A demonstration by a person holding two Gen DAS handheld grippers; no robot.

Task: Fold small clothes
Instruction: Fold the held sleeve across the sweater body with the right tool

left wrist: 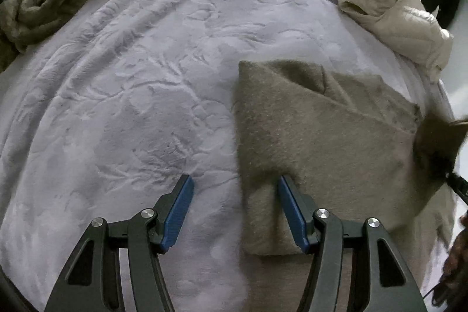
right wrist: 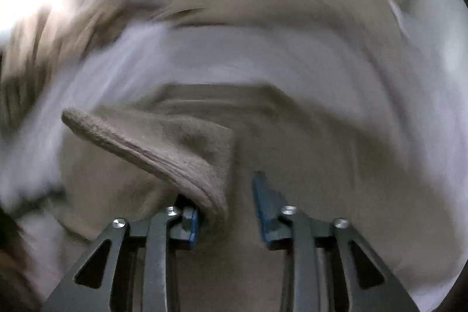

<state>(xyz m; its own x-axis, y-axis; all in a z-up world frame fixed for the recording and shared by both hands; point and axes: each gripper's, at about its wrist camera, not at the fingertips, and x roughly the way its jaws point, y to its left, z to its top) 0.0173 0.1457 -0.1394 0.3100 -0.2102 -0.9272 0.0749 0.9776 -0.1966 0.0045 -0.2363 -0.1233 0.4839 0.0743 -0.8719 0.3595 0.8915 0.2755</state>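
The grey-brown garment (left wrist: 321,136) lies partly folded on the pale blanket (left wrist: 131,92), right of centre. The left gripper (left wrist: 235,183) stands wide open with nothing held, its right finger resting on the garment's near edge. The right gripper (right wrist: 226,189) appears open too; a raised corner of the cloth drapes over its left finger, but whether it has any hold cannot be told through the blur. Recommended: carry the corner over squarely and lay it edge to edge. The fabric is fuzzy and thick, with one diagonal crease.
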